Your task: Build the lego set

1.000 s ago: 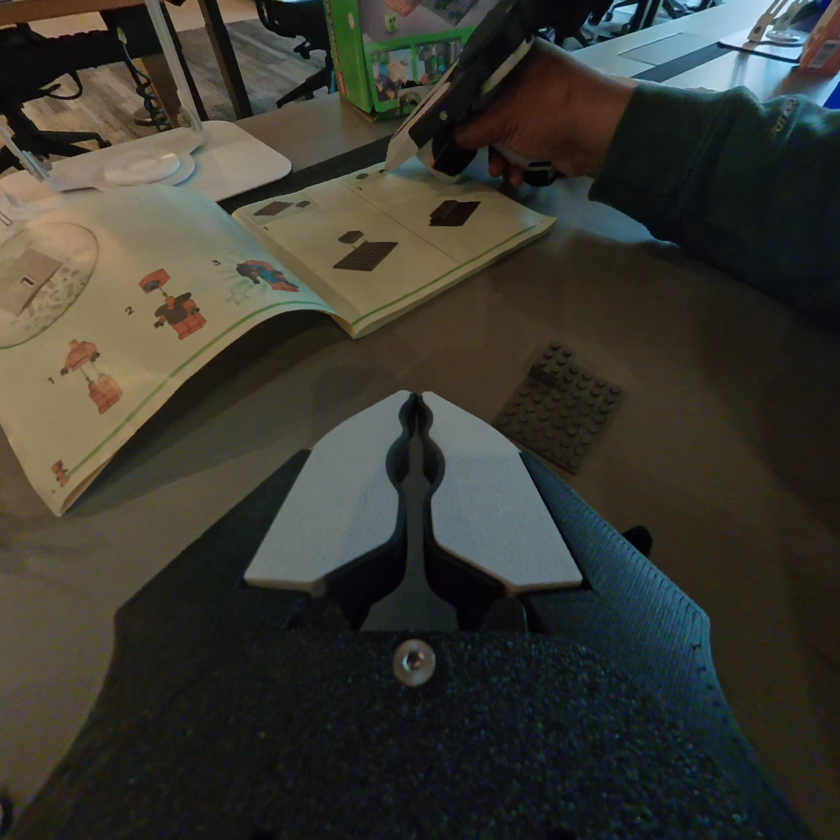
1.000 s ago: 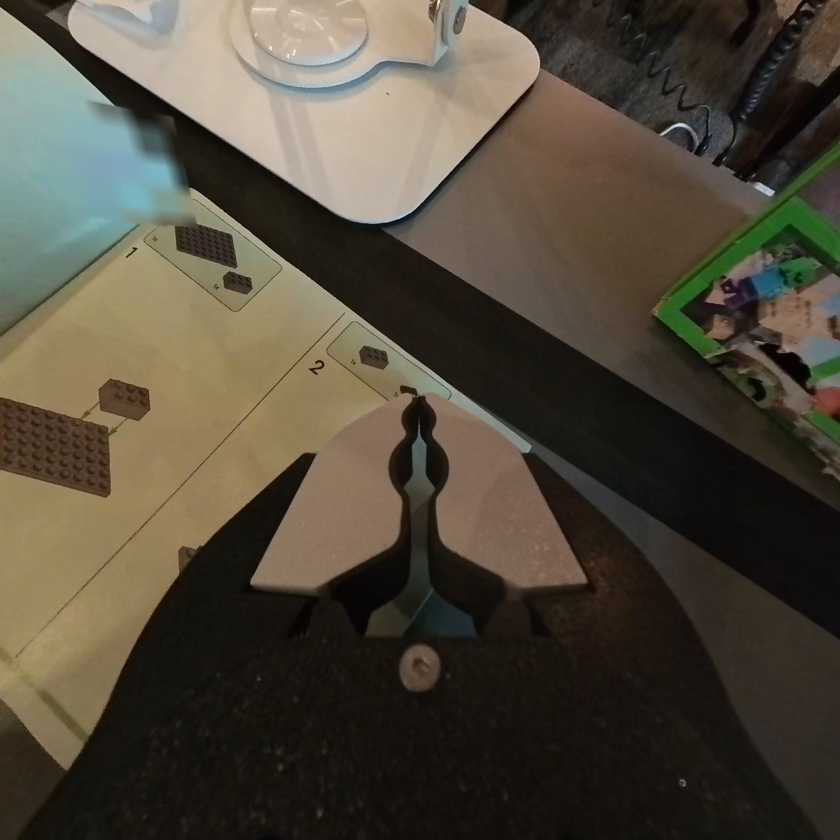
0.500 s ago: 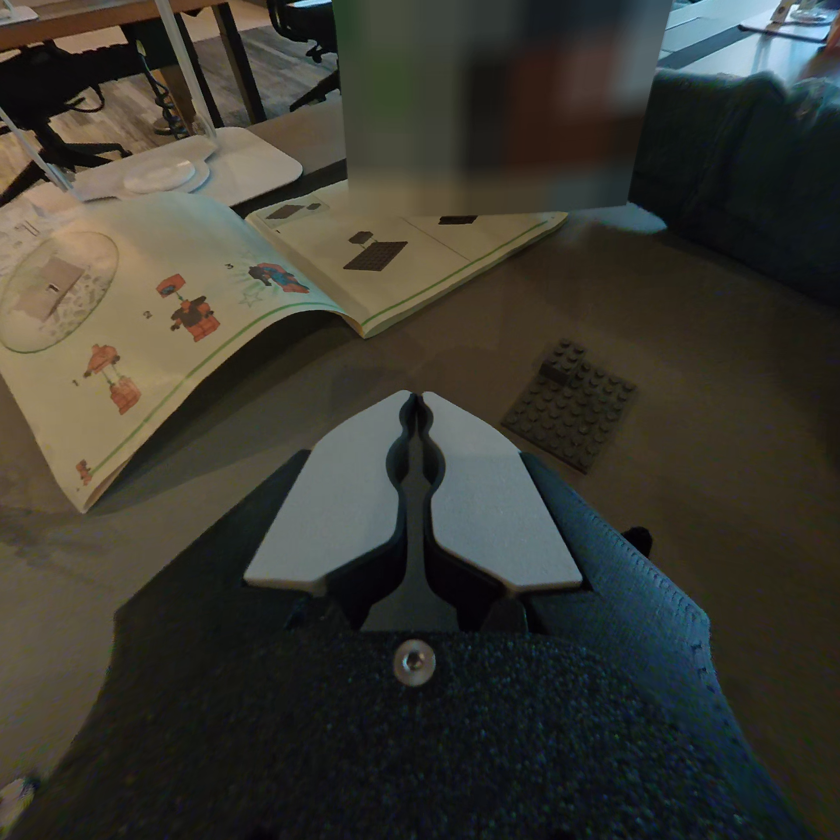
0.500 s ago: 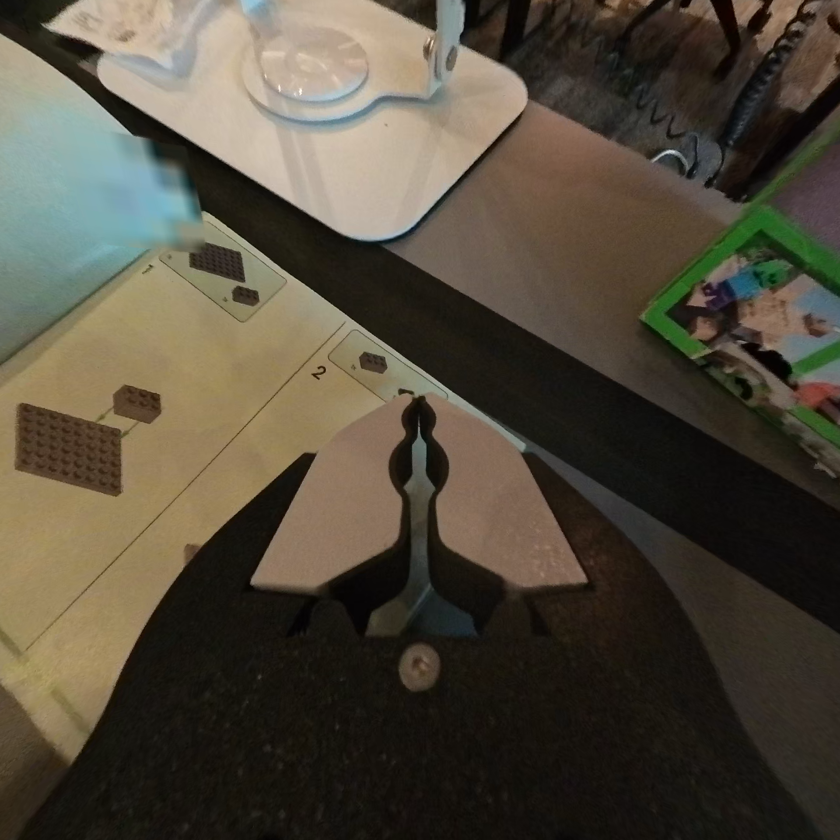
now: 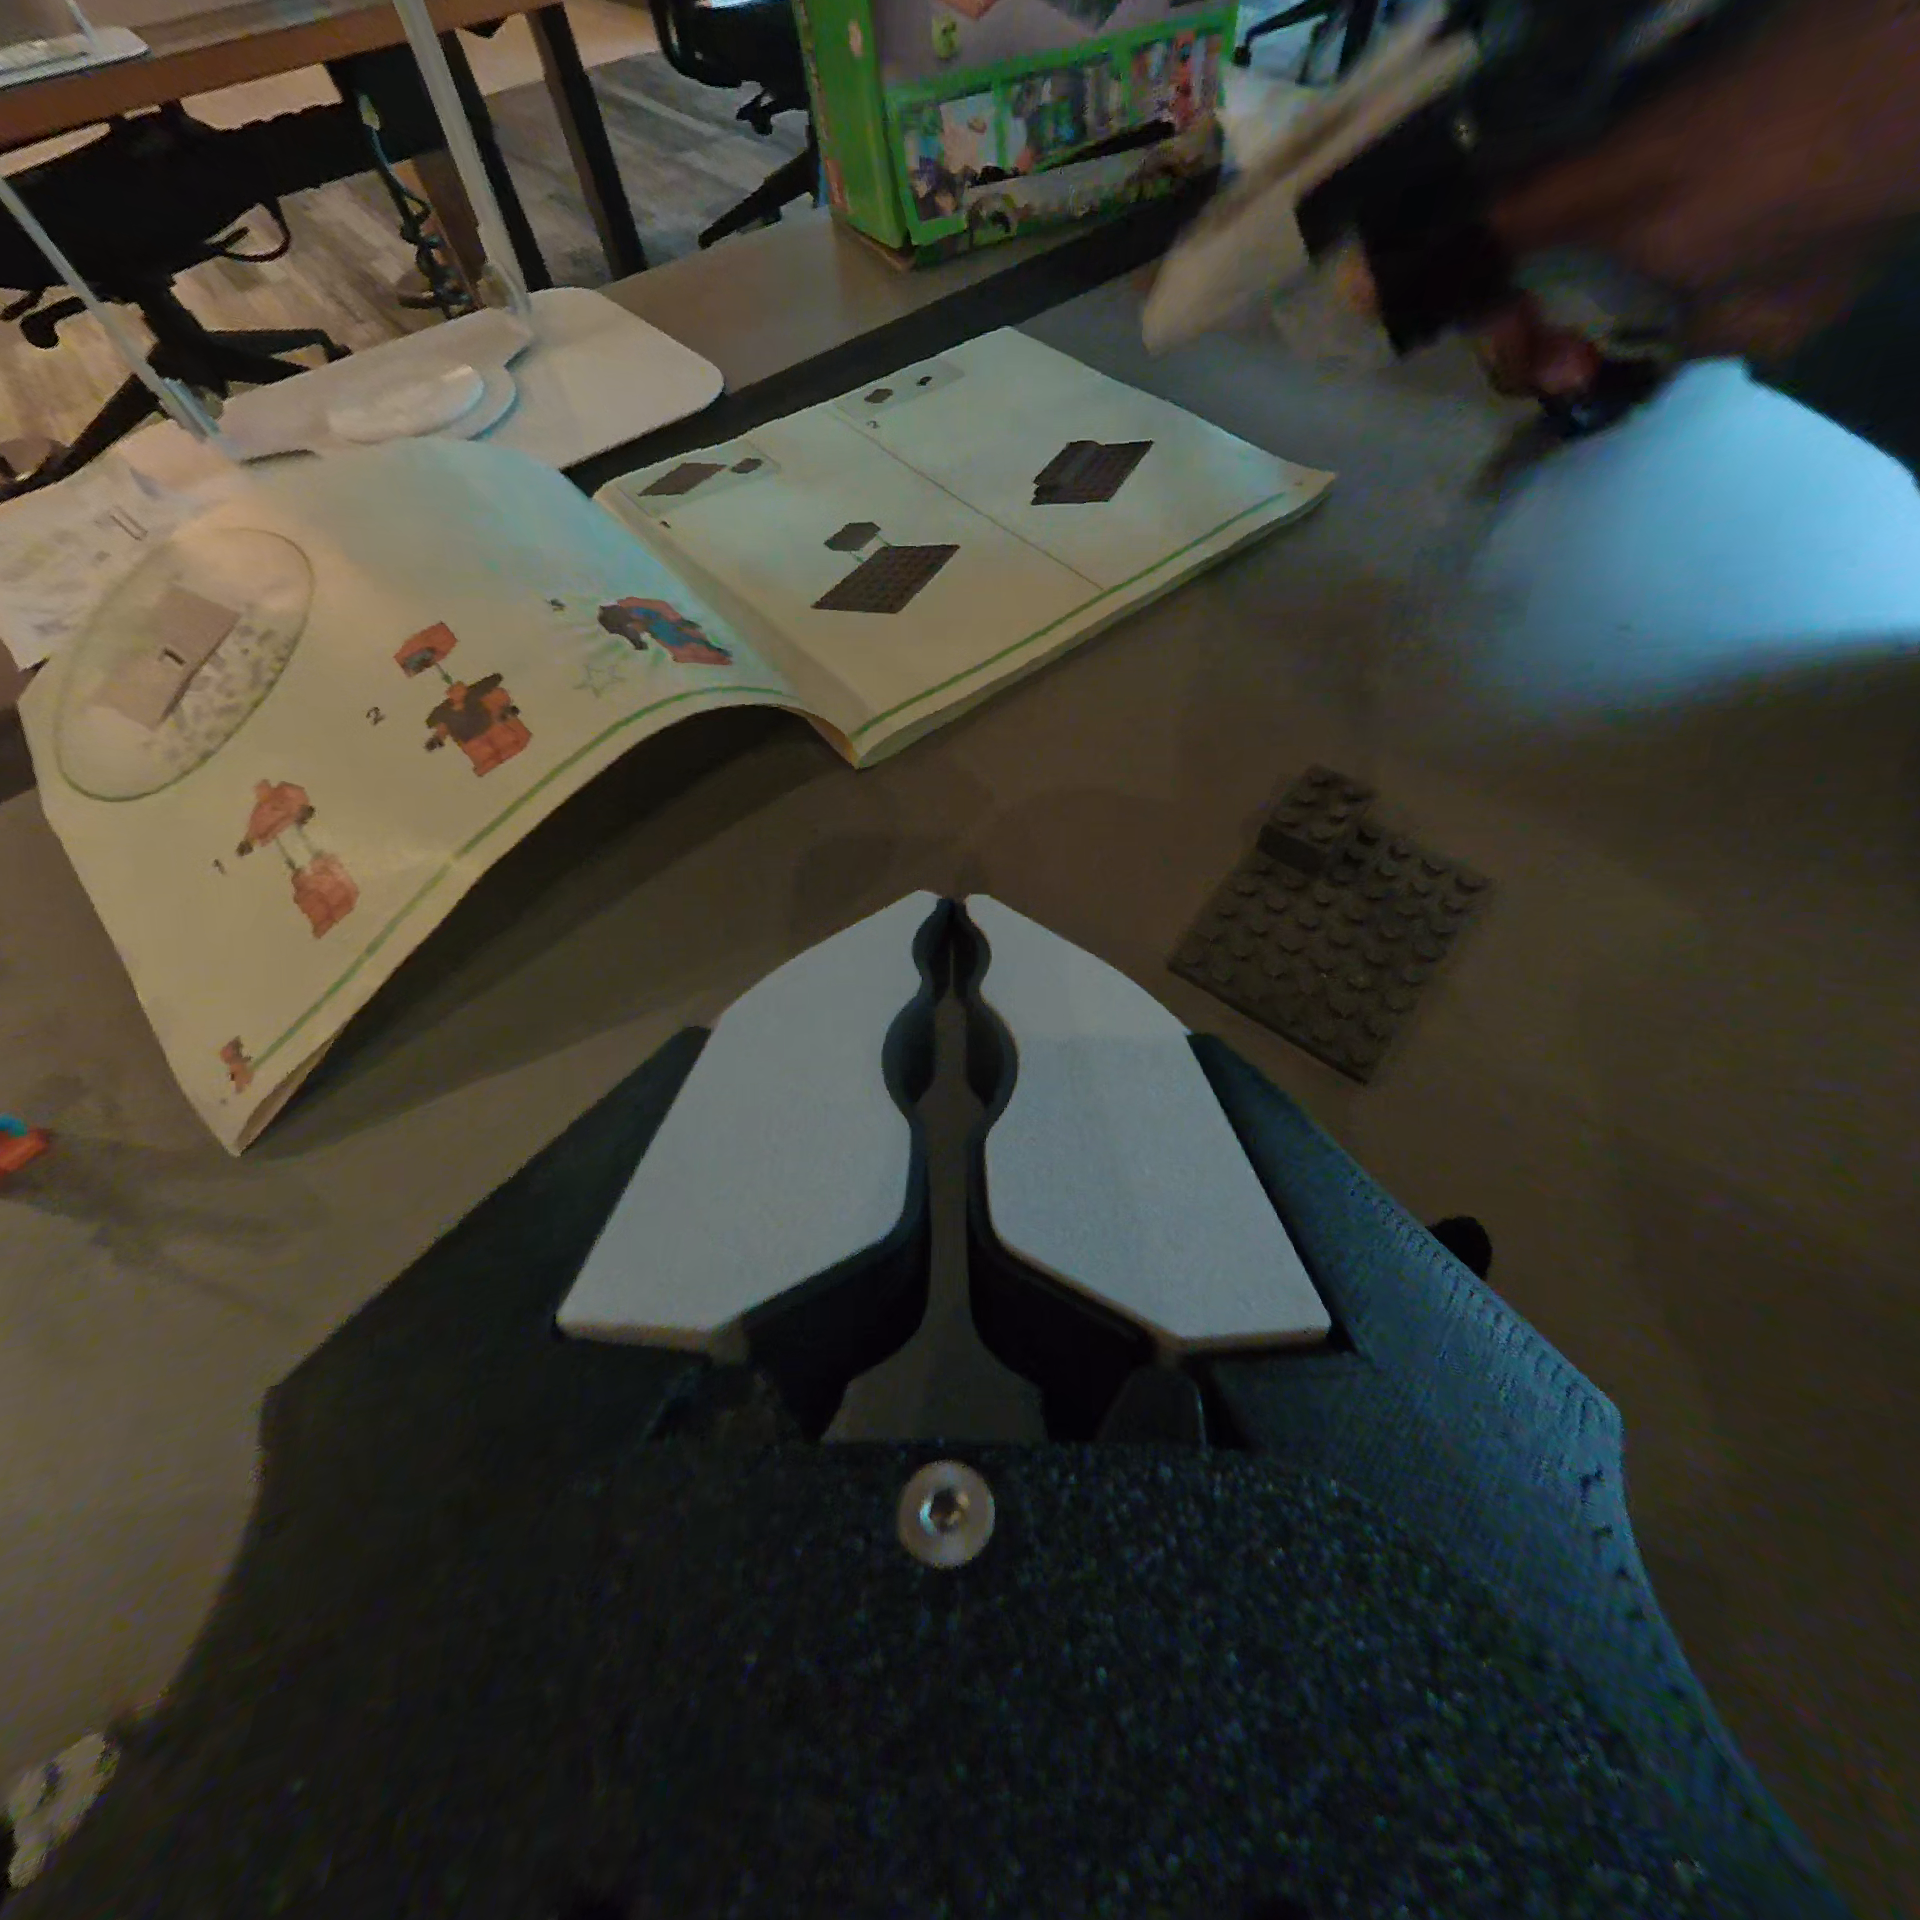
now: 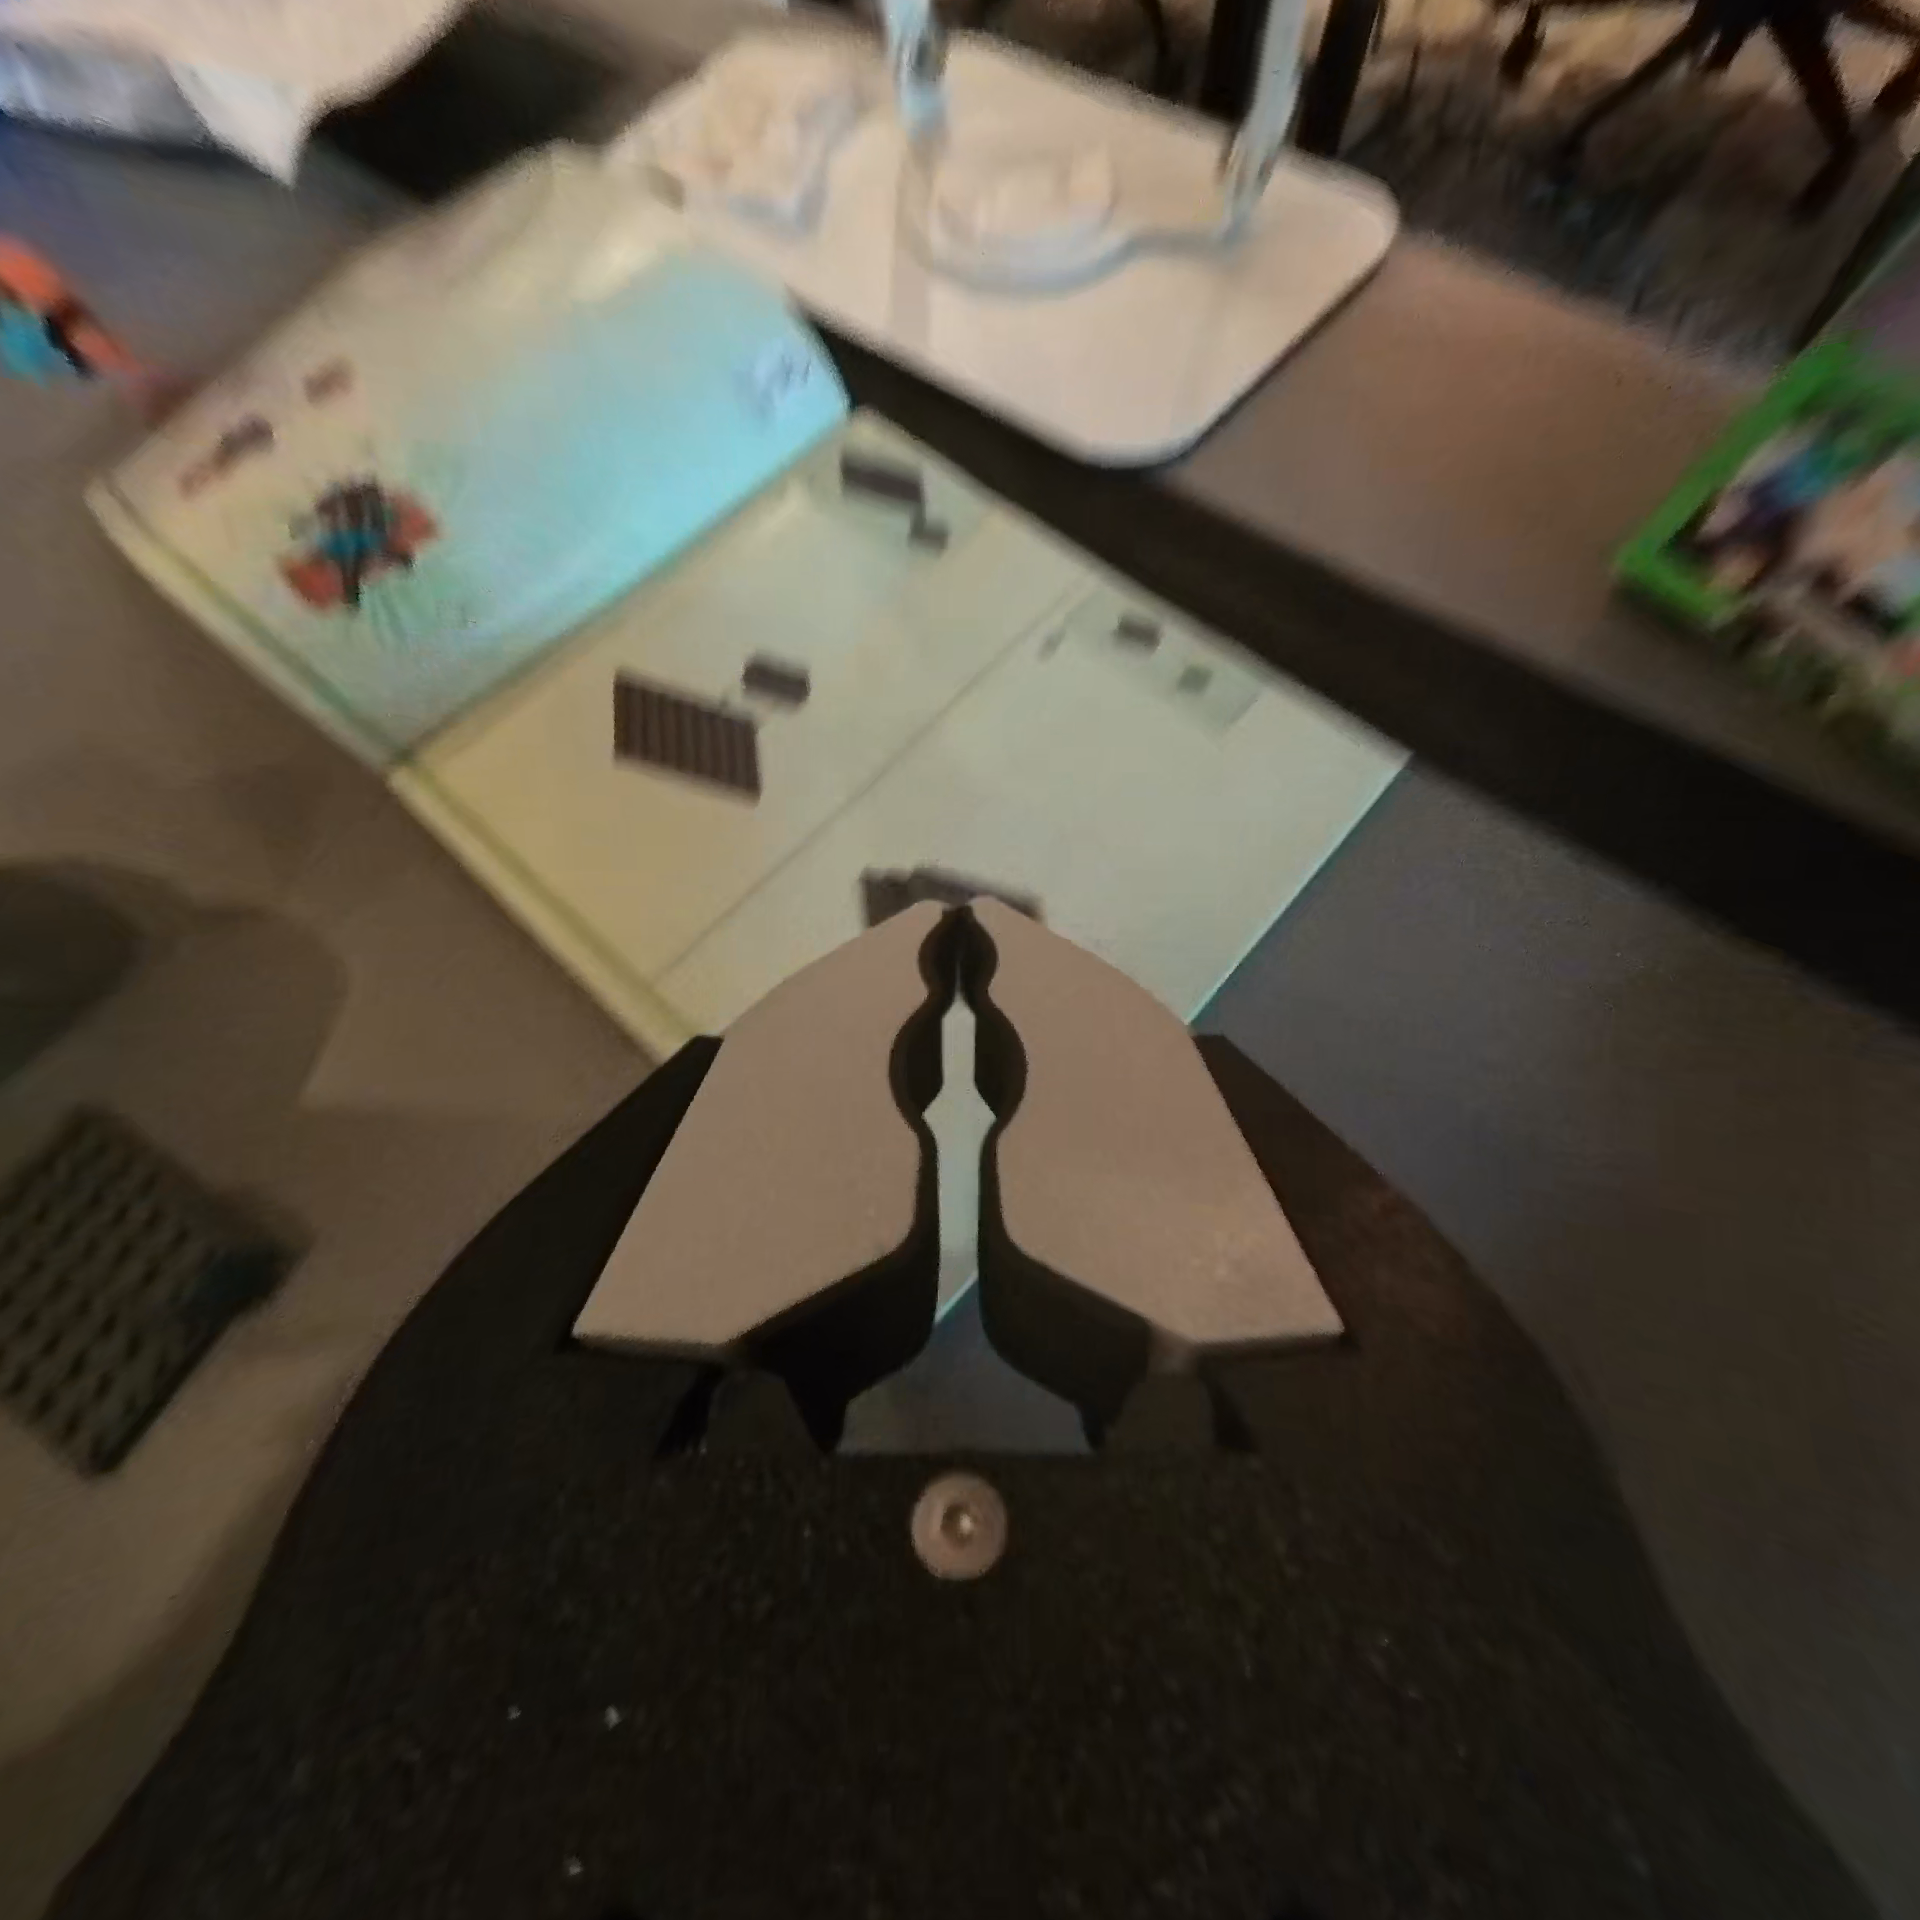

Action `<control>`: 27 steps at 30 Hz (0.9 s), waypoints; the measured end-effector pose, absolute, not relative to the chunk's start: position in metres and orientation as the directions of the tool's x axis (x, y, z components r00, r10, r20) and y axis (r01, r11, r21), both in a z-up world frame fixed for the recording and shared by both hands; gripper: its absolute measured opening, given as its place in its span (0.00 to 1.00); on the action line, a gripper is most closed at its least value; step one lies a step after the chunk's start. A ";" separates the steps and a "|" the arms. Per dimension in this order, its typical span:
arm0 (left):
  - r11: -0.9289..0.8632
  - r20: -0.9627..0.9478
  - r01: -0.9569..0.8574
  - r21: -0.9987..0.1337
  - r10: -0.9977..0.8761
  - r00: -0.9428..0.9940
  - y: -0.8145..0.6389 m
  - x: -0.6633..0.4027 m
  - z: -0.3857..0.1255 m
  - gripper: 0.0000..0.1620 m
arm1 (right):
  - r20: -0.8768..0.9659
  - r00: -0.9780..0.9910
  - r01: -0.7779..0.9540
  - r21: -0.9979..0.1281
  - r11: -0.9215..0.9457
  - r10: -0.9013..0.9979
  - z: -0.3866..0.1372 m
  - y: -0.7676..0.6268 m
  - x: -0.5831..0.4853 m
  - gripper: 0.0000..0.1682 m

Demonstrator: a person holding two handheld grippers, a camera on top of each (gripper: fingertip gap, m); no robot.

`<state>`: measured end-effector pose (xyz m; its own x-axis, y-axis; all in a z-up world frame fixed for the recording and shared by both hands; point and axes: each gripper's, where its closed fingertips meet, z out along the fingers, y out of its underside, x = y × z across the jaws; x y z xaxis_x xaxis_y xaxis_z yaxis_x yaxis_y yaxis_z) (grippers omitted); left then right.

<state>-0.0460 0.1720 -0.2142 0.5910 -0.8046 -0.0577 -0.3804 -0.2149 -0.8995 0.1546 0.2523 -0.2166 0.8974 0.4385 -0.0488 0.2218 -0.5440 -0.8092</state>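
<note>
A dark grey lego baseplate (image 5: 1335,925) lies flat on the table with a small dark brick (image 5: 1299,847) on its far corner. It shows blurred at the left in the right wrist view (image 6: 99,1288). My left gripper (image 5: 954,906) is shut and empty, low over the table to the left of the plate. My right gripper (image 6: 961,914) is shut and empty, above the right page of the open instruction booklet (image 6: 831,707). The booklet (image 5: 644,582) lies open behind my left gripper. In the left wrist view the right gripper (image 5: 1226,281) is a blur at the upper right, held by a hand.
A green lego box (image 5: 1008,114) stands at the back of the table, and shows at the right in the right wrist view (image 6: 1787,551). A white stand base (image 5: 468,384) sits behind the booklet. Small orange pieces (image 5: 21,1143) lie at the far left edge.
My right gripper has lifted and pulled back from the booklet's page, towards the right; its view is now blurred. My left gripper has barely moved and stays shut.
</note>
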 end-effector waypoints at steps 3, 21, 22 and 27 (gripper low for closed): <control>-0.219 -0.054 -0.383 -0.897 -0.808 0.587 0.172 -0.045 -0.216 0.00 | -0.031 0.910 0.236 -0.782 -0.576 0.414 -0.229 0.242 0.148 0.00; -0.200 -0.059 -0.387 -0.900 -0.824 0.563 0.167 -0.043 -0.214 0.00 | 0.023 0.917 0.279 -0.752 -0.597 0.399 -0.247 0.276 0.152 0.00; -0.201 -0.057 -0.386 -0.900 -0.825 0.562 0.167 -0.043 -0.214 0.00 | 0.025 0.913 0.284 -0.755 -0.591 0.406 -0.247 0.276 0.151 0.00; -0.208 -0.047 -0.387 -0.898 -0.830 0.555 0.166 -0.041 -0.215 0.00 | 0.064 0.893 0.341 -0.741 -0.578 0.445 -0.253 0.275 0.143 0.00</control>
